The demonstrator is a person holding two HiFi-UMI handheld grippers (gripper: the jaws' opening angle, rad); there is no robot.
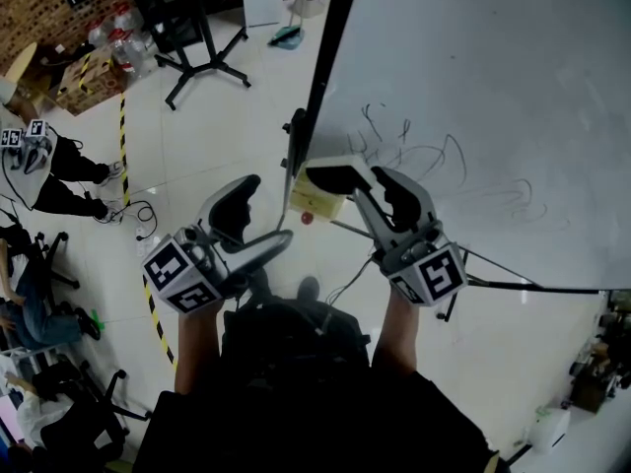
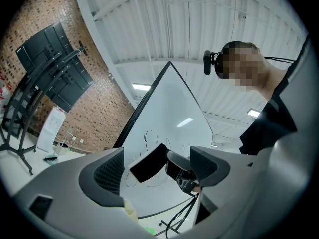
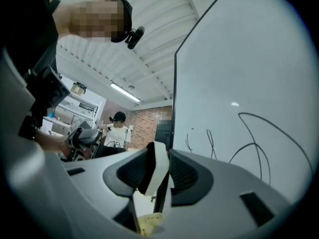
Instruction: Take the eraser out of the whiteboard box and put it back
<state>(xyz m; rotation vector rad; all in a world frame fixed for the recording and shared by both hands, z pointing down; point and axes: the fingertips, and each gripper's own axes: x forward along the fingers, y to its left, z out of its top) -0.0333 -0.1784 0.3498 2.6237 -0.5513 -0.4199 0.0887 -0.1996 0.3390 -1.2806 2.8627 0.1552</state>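
My left gripper hung idle, its jaws spread wide with nothing between them, angled a little upward and off to the side of the board's dark edge; I judged it best left there, out of the way. Just right of it, at that edge, sat the pale yellow box, which I took for the whiteboard box. The eraser was out of it and looked to sit just above it in the head view, clamped in my right gripper. Those jaws stood about halfway closed, with a pad pressed on each broad side of the block. The step in hand, as I read it, was returning it: I needed to hold the clamp firm, line the block's long side up with the box opening, lower it straight down close to the whiteboard without dragging the felt across the scribbled black lines, and let go only once it was seated. The eraser was a slim block with a white body and black felt on one face, held edge-on to my gripper's camera and tilted slightly; it looked light and rigid enough to take the squeeze.
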